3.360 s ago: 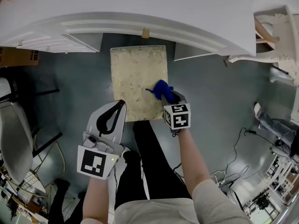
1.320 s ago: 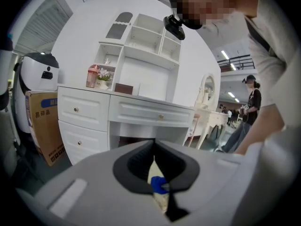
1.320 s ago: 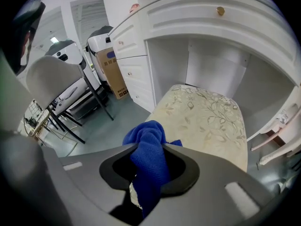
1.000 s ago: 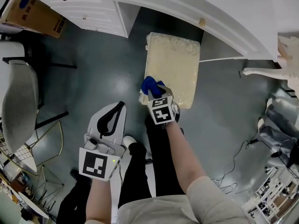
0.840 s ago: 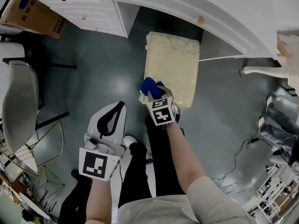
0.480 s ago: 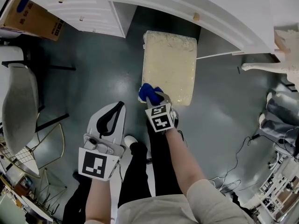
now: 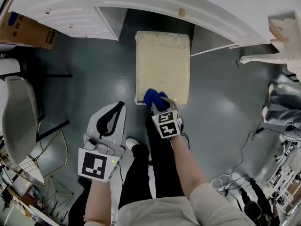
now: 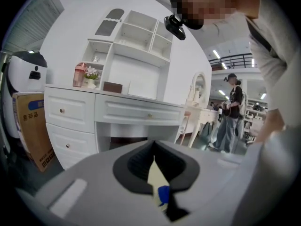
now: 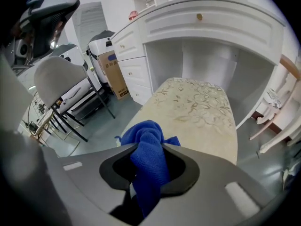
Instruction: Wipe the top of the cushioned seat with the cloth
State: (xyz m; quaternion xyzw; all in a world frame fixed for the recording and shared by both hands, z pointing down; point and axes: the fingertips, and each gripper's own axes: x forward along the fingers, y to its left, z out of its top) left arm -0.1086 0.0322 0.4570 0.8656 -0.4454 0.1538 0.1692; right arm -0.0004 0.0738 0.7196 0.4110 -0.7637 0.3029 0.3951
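Head view: right gripper (image 7: 157,102), clamping blue cloth (image 7: 151,97) at lower edge of cushioned seat (image 7: 162,55), may slide off; left gripper (image 7: 122,105) closed, empty.

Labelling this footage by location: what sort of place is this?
Probably a lab staged as a bedroom: a white dressing table and cushioned seat, yet loose cables and a cardboard box on the floor.

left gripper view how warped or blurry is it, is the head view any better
Left gripper view: wide-angle bend, the white desk bows, corners go black, the left gripper close to the lens is soft, a mosaic patch covers a face at the top. Head view: sharper, though the desk edge curves there too, with a pale sheen on the floor.
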